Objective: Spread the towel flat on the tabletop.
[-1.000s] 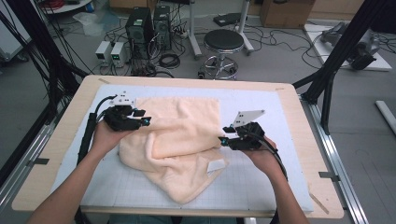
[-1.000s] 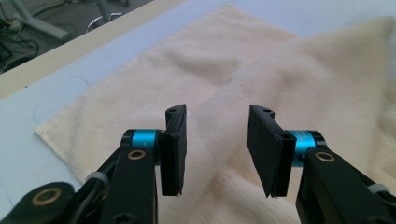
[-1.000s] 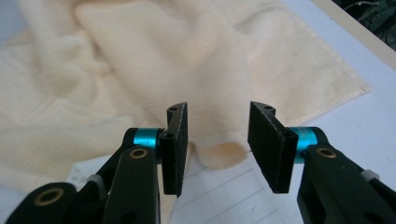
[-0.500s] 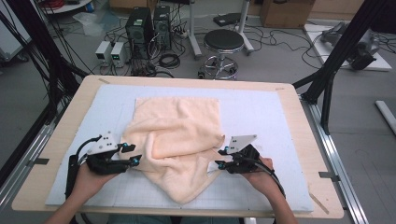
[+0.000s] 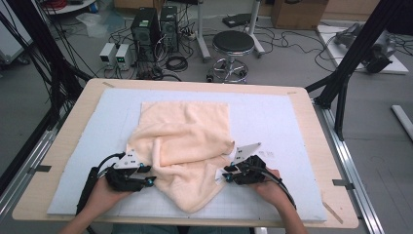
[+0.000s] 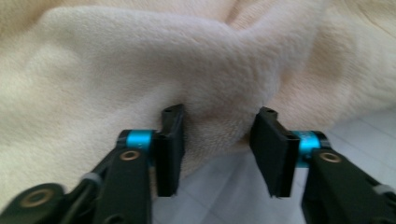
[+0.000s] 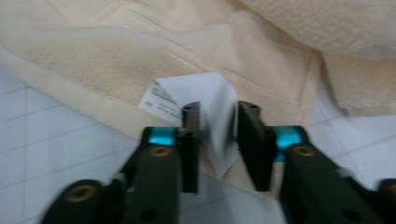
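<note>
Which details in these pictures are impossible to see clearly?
- Print on the white label: right gripper view, blurred and too small.
- Whether the right gripper pinches the label: motion blur.
- Towel corners near both grippers: high view, folds cover them.
- Left gripper contact with the towel: pile hides it.

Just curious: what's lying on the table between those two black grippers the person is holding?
In the high view, the crumpled peach towel fills the stretch between the left gripper and the right gripper.

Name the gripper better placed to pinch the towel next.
Left, probably. The left gripper already has a thick fold of the towel between its jaws; the right gripper, jaws just closing, straddles the white label.
</note>
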`<act>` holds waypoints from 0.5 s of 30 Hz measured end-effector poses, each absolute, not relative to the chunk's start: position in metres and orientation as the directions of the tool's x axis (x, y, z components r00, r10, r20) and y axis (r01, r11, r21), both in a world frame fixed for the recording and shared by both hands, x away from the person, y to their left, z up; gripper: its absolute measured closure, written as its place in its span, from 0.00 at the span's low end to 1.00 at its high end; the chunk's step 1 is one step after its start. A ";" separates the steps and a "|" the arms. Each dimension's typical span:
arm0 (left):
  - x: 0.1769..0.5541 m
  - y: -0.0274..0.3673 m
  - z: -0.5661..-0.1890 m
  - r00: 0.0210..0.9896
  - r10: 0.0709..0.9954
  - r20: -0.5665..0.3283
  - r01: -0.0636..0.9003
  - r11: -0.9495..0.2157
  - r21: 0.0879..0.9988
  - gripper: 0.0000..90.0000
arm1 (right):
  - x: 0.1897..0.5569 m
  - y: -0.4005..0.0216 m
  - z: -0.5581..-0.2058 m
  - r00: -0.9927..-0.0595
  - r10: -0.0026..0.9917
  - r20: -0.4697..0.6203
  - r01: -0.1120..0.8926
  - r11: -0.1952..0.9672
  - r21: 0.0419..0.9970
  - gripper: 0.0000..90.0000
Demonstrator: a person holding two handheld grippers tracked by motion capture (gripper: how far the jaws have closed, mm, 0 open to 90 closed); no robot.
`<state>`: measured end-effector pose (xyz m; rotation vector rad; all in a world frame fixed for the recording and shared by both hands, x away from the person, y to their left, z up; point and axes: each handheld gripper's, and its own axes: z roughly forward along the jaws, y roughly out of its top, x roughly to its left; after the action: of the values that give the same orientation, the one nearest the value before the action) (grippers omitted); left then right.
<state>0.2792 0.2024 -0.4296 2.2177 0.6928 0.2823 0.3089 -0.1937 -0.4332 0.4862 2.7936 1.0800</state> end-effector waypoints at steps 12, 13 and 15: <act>0.274 0.209 -0.398 0.819 0.573 0.040 0.325 -0.519 0.790 0.93 | 0.281 -0.189 -0.420 -0.973 0.232 0.021 0.182 0.704 0.686 0.98; 0.272 0.212 -0.394 0.820 0.571 0.051 0.313 -0.521 0.794 0.93 | 0.277 -0.189 -0.417 -0.973 0.228 0.022 0.179 0.698 0.693 0.97; 0.267 0.216 -0.385 0.820 0.570 0.059 0.302 -0.518 0.801 0.93 | 0.269 -0.188 -0.412 -0.977 0.212 0.008 0.156 0.695 0.702 0.98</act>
<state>0.2671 0.2159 -0.3853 2.1464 0.6376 0.3992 0.2688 -0.1880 -0.4122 0.3066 2.8238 1.1593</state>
